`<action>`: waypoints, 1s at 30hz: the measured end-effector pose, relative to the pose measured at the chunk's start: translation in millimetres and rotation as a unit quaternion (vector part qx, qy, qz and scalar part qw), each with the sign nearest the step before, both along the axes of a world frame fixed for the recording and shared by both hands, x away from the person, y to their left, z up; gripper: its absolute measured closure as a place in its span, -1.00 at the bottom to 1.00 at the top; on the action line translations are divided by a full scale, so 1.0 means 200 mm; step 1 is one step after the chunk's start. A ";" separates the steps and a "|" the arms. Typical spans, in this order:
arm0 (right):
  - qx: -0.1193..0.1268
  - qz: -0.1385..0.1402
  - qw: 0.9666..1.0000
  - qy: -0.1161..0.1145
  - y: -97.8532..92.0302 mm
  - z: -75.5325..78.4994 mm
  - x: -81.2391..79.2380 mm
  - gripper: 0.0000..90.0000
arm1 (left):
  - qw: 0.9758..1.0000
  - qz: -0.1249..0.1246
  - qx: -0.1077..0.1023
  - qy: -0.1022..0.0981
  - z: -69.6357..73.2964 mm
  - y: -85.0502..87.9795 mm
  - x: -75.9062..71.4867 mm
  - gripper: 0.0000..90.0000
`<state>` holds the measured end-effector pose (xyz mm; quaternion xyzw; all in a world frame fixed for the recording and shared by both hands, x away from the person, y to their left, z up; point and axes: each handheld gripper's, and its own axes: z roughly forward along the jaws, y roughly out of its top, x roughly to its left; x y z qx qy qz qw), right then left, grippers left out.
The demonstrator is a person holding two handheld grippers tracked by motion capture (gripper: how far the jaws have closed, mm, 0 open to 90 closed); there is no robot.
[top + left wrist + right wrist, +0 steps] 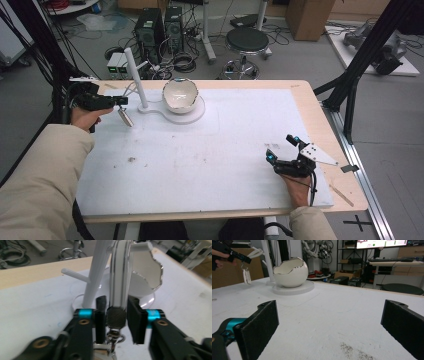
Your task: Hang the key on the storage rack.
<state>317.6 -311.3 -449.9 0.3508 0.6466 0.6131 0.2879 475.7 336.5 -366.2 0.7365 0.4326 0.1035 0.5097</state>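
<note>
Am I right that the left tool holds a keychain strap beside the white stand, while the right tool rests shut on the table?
Not quite. The right tool rests open, its jaws wide apart in the right gripper view. The left tool does hold the keychain strap beside the white stand.

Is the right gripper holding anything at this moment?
No. In the right gripper view the right gripper stands wide open, with only bare white table between its two black pads.

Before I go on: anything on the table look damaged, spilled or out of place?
Nothing looks broken. The egg-shaped bowl has a jagged rim, but its even silver edging suggests design, not damage. It sits upright on the white stand base. Faint dark specks mark the table cover at the left, like light dirt, not a spill.
</note>
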 end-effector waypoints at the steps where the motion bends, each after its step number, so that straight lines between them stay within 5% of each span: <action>1: -0.001 0.000 1.000 -0.001 0.00 0.00 0.00 -0.99 | 1.000 0.010 0.010 0.005 0.00 -0.01 0.00 0.39; 4: -0.001 0.001 1.000 0.002 0.00 0.00 0.00 -0.99 | 0.999 0.009 0.037 -0.003 0.01 -0.03 -0.01 0.12; 7: -0.001 0.001 1.000 0.002 0.00 0.00 0.00 -0.99 | 0.999 0.017 0.031 -0.004 0.03 -0.03 -0.03 -0.34; 11: -0.003 -0.001 1.000 0.000 0.00 0.00 0.00 -0.99 | 0.996 0.017 0.016 -0.080 0.06 -0.03 -0.15 -0.63; 14: -0.001 -0.001 1.000 -0.001 0.00 0.00 0.00 -0.99 | 0.993 0.014 0.012 -0.113 0.07 -0.04 -0.25 -0.96; 19: -0.004 0.001 1.000 0.000 0.00 0.00 0.00 -0.99 | 0.987 0.016 0.016 -0.156 0.05 -0.07 -0.45 -0.96; 25: -0.006 0.001 1.000 -0.002 0.00 0.00 0.00 -0.99 | 0.976 0.020 -0.004 -0.216 -0.03 -0.08 -0.67 -0.96; 30: -0.004 0.004 1.000 0.002 0.00 0.00 0.00 -0.99 | 0.971 0.025 0.000 -0.236 -0.12 -0.09 -0.80 -0.96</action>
